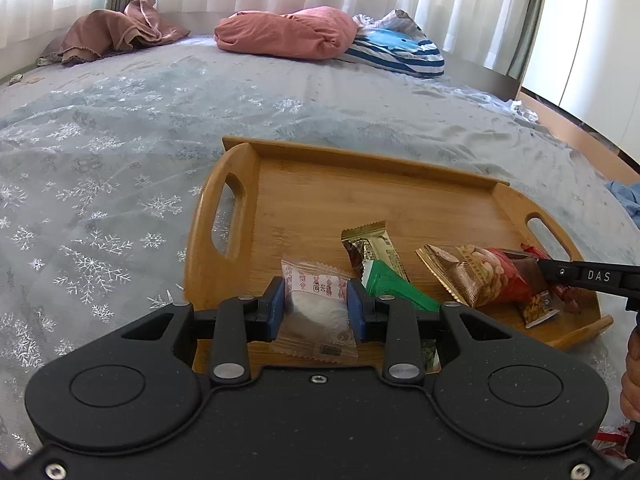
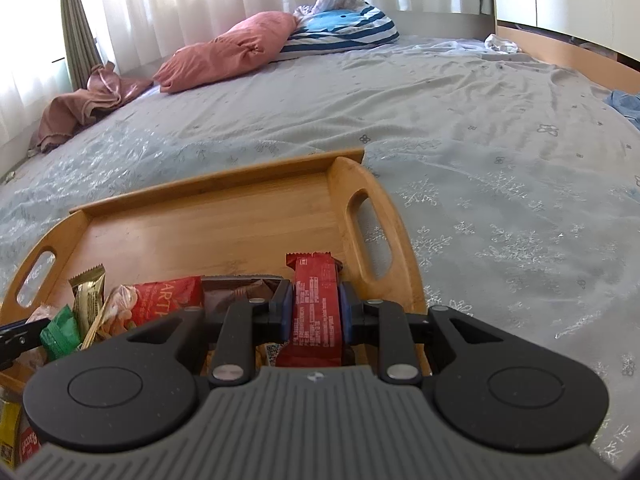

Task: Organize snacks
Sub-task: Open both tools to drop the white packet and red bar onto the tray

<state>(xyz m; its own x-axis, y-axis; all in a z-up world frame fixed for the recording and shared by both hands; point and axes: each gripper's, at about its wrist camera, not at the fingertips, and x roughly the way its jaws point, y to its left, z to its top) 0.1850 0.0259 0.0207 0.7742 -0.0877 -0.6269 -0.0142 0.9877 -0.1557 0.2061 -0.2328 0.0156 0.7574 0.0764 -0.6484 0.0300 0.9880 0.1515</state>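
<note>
A wooden tray [image 1: 360, 184] with cut-out handles lies on the bed; it also shows in the right wrist view [image 2: 200, 216]. My left gripper [image 1: 316, 300] is shut on a pink-and-white wrapped snack [image 1: 316, 308] over the tray's near edge. My right gripper [image 2: 314, 308] is shut on a red snack bar [image 2: 316, 304] over the tray's right end. In the tray lie a gold bar [image 1: 372, 248], a green packet [image 1: 396, 286] and a red nut packet [image 1: 484, 276]. The right gripper's finger [image 1: 592, 276] reaches in from the right.
The bed [image 1: 120, 160] has a pale blue snowflake cover. A pink pillow [image 1: 288, 32], a striped blue pillow [image 1: 396, 50] and brown cloth [image 1: 116, 34] lie at its far end by curtains. More snack packets [image 2: 16, 436] lie at the lower left of the right wrist view.
</note>
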